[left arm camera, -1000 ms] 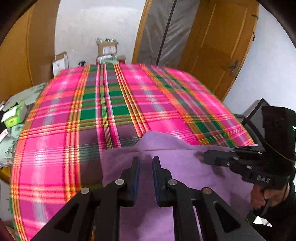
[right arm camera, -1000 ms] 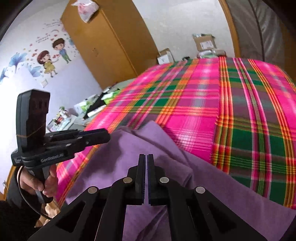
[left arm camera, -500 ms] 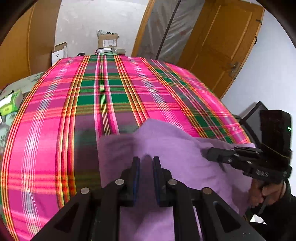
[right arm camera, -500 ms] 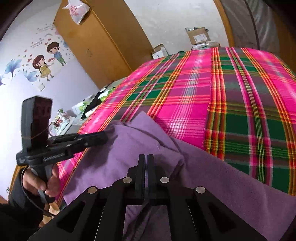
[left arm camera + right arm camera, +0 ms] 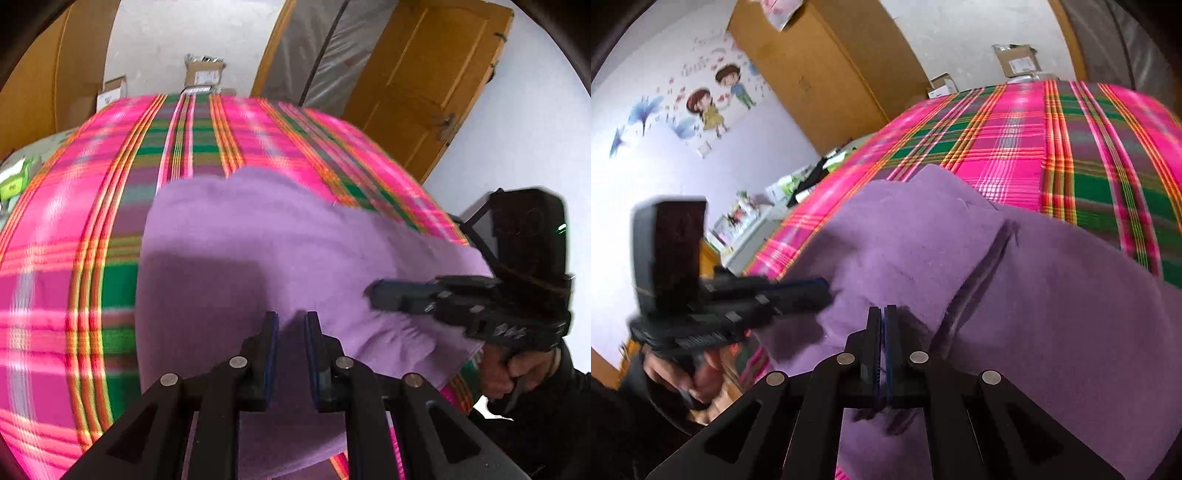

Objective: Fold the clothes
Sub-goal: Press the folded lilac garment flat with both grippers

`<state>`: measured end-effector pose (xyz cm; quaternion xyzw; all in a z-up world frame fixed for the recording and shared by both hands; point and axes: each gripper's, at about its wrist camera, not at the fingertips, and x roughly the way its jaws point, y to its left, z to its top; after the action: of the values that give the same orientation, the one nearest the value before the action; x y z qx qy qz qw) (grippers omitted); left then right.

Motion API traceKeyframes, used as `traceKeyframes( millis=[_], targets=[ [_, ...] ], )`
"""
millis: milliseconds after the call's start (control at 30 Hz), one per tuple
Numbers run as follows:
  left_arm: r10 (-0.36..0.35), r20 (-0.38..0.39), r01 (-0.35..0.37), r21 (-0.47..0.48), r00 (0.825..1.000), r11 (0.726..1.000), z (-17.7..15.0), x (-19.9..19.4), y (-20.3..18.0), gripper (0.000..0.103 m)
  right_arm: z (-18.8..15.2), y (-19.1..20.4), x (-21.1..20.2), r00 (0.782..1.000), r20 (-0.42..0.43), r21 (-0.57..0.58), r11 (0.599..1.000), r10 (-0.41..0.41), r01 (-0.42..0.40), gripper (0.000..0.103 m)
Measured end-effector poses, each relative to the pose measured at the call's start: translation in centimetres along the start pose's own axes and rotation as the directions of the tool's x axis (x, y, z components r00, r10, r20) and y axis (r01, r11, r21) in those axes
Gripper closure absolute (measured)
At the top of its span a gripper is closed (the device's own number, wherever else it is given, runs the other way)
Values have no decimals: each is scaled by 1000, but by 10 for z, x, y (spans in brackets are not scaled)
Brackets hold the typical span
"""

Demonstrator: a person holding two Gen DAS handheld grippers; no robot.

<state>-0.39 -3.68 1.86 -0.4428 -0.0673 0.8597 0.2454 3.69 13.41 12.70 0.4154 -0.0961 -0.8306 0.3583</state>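
A purple cloth [image 5: 258, 229] hangs between both grippers and drapes forward onto the pink plaid bed cover [image 5: 55, 221]. My left gripper [image 5: 291, 317] stands narrowly closed with a fold of the cloth filling the gap between its pads. It also shows in the right wrist view as the left gripper [image 5: 812, 291], at the cloth's left edge. My right gripper [image 5: 882, 310] has its jaws pressed together on the purple cloth [image 5: 1034, 295], with dark folds hanging below them. From the left wrist view the right gripper [image 5: 384, 295] reaches in at the cloth's right side.
Cardboard boxes [image 5: 203, 72] stand beyond the far end of the bed [image 5: 1015, 147]. A wooden door [image 5: 424, 85] is at the right, a wardrobe [image 5: 820, 66] at the left. Clutter [image 5: 750, 218] lies beside the bed's left edge. A hand [image 5: 517, 369] holds each gripper handle.
Both grippers have moved forward over the bed with the cloth. The cloth's far edge now lies further up the plaid cover and hides more of it. Neither gripper's jaws changed.
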Motion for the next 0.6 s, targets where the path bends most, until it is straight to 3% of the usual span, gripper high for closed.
traceKeyframes(
  millis=[133,200,333,467,600],
  targets=[
    [-16,44,16,11,999,1000,-7,-15,-9,89,-4,20,-11,1000,15,-63,998,21,-20,101],
    [-21,22,21,10,1000,1000,-16,-11,-10,89,-14,24,-7,1000,-13,-79,997,14,-15,101],
    [-19,19,20,-3,1000,1000,-26,-13,-11,89,-26,18,-1,1000,-25,-40,999,14,-15,103],
    [-29,50,28,10,998,1000,-29,-26,-14,89,-27,24,-11,1000,-14,-84,996,10,-11,101],
    [-7,50,9,-40,999,999,-34,-31,-1,89,-30,14,-8,999,-20,-27,999,36,-37,103]
  ],
)
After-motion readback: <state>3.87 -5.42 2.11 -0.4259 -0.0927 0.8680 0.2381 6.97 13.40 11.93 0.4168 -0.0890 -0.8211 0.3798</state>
